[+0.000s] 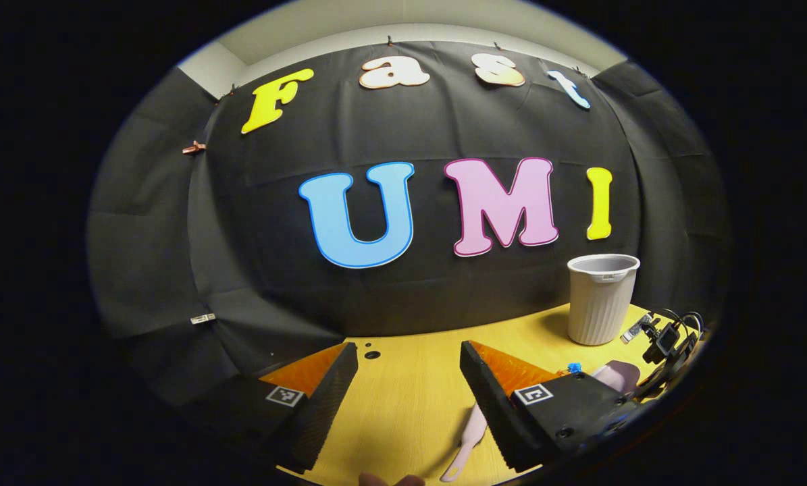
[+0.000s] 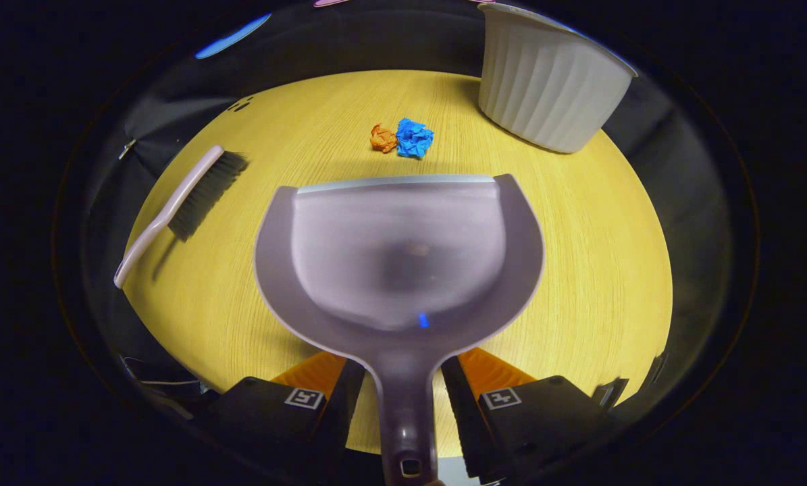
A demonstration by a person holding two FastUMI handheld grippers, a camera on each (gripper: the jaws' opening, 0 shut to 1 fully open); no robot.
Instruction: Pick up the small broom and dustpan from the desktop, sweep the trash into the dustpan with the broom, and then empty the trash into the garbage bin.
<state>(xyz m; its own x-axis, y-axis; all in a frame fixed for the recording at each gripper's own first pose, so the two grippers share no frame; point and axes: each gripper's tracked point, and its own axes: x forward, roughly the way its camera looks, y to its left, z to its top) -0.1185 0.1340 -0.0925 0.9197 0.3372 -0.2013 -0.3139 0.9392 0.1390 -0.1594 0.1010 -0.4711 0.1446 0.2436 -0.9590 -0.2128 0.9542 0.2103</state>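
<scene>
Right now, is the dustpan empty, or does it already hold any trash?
Empty: the dustpan has a bare tray, and the blue and orange paper wads lie on the desktop beyond it.

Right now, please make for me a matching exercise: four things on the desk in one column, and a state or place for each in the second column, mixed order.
Things:
1. dustpan
2. broom
3. garbage bin
4. blue paper ball

States or places:
A. stands upright at the far side of the desk
B. lies flat, no tool on it
C. handle between the right tool fingers
D. touches an orange scrap

Pairs: 1-C, 2-B, 3-A, 4-D
</scene>
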